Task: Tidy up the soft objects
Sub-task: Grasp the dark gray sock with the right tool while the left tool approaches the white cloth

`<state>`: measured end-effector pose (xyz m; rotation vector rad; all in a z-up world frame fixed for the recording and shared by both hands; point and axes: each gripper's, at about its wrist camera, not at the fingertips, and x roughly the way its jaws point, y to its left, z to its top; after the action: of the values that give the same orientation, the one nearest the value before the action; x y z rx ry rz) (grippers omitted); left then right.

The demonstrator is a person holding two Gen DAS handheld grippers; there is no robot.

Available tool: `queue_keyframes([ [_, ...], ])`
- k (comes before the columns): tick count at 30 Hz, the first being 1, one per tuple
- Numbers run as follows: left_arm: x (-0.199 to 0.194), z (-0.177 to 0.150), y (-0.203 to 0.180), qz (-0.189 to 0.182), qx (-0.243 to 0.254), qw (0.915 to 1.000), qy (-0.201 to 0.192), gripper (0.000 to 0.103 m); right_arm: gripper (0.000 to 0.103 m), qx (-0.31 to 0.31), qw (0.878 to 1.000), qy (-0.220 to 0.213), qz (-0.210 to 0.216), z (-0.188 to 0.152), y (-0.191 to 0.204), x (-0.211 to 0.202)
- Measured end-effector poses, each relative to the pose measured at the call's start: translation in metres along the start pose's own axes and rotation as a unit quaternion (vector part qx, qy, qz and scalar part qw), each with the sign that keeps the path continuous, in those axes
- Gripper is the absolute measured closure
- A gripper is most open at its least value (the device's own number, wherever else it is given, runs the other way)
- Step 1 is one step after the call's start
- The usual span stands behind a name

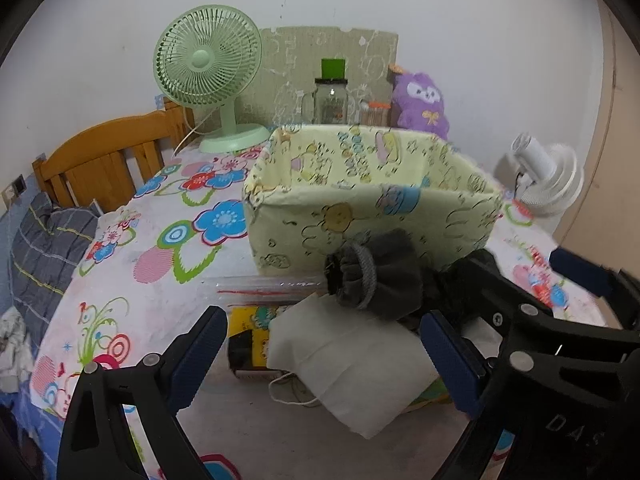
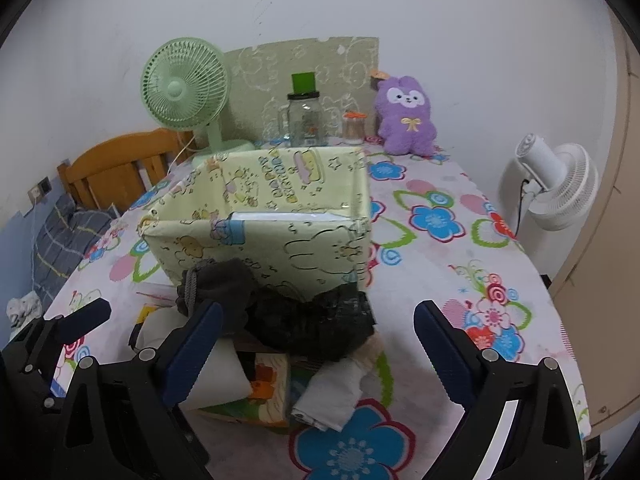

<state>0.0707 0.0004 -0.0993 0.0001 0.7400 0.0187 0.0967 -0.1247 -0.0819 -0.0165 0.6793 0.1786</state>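
Hiding box point(image 2: 248, 392): socks point(image 2: 224, 292), cloths.

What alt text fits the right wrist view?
The open right gripper hovers over a pile of soft items, a grey sock bundle and black cloth, in front of a pale yellow fabric box on a floral tablecloth. Behind stand a green fan, glass jar and purple plush.

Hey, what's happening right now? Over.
Both hand-held grippers, left and right, open, empty. Soft pile outside the fabric box. Nothing blocking.
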Motion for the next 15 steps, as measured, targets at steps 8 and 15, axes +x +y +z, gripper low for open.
queue_keyframes([
  [8,0.007,0.002,0.009,-0.002,0.004,1.0000,0.008,0.005,0.006,-0.024,0.999,0.008,0.022,0.007,0.021,0.015],
  [15,0.016,-0.001,0.015,-0.019,0.004,0.9996,0.019,0.006,0.008,-0.044,0.998,0.027,0.036,0.009,0.041,0.034],
])
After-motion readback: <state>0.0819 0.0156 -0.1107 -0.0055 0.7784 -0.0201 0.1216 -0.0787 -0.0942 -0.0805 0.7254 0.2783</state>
